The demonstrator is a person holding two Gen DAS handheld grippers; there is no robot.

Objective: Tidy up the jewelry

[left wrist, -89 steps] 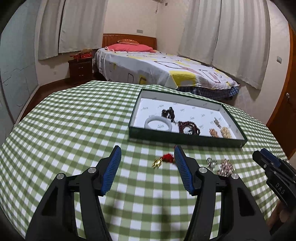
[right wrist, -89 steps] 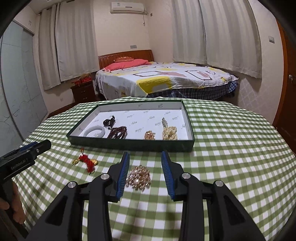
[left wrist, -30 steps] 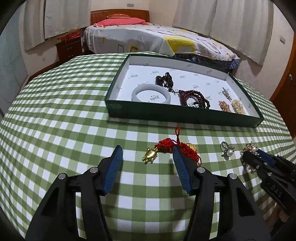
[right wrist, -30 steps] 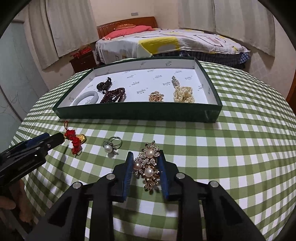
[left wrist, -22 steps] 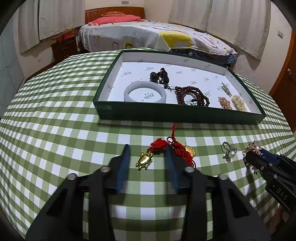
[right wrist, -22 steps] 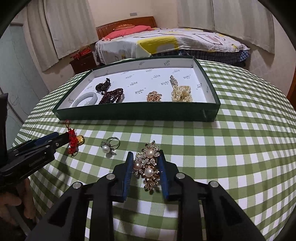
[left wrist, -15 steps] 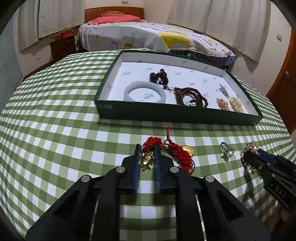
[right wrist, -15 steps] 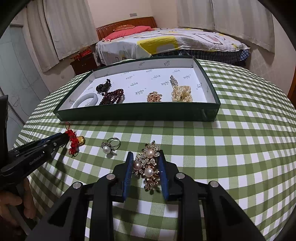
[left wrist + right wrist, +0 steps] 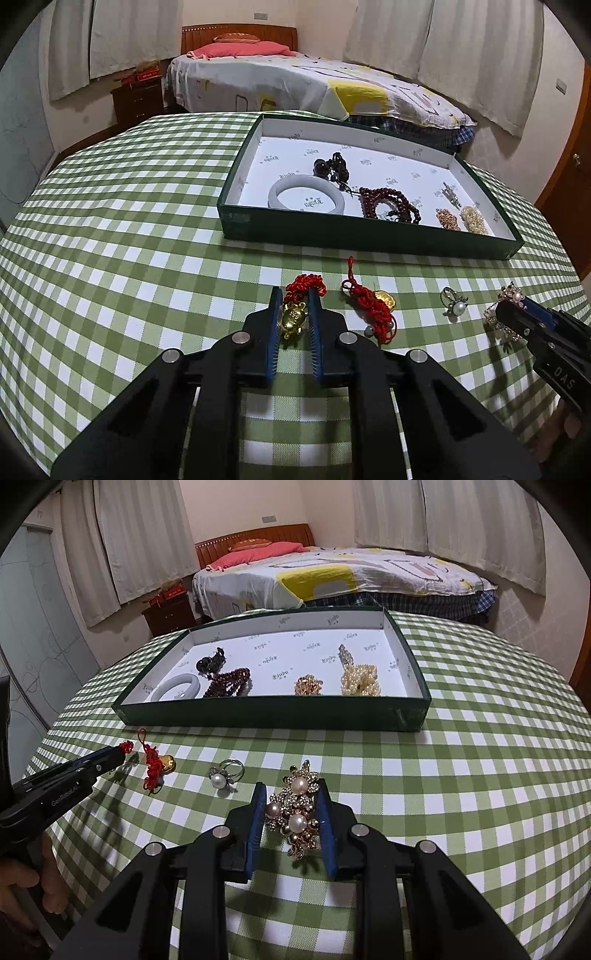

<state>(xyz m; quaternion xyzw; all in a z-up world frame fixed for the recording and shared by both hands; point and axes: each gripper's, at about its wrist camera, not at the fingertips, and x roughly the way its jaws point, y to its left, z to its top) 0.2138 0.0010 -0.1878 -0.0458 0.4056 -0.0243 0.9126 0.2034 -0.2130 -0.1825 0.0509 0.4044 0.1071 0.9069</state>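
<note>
My left gripper (image 9: 293, 295) is shut on a gold turtle charm (image 9: 293, 319) with a red knotted cord (image 9: 306, 283), just above the checked cloth. A second red knot charm with a gold coin (image 9: 373, 304) lies to its right. My right gripper (image 9: 291, 790) is shut on a pearl and gold brooch (image 9: 295, 812), which also shows in the left wrist view (image 9: 508, 295). A pearl ring (image 9: 226, 773) lies on the cloth between the grippers. The green tray (image 9: 273, 712) holds a white bangle (image 9: 181, 687), dark red beads (image 9: 231, 681) and gold and pearl pieces.
The round table with a green checked cloth (image 9: 110, 229) drops off at its edges. A bed (image 9: 303, 81) and a nightstand (image 9: 138, 98) stand behind the table. A wooden door (image 9: 569, 166) is at the right.
My left gripper closed from wide open onto the gold turtle charm and has lifted it a little. My right gripper stays shut on the brooch and barely moved.
</note>
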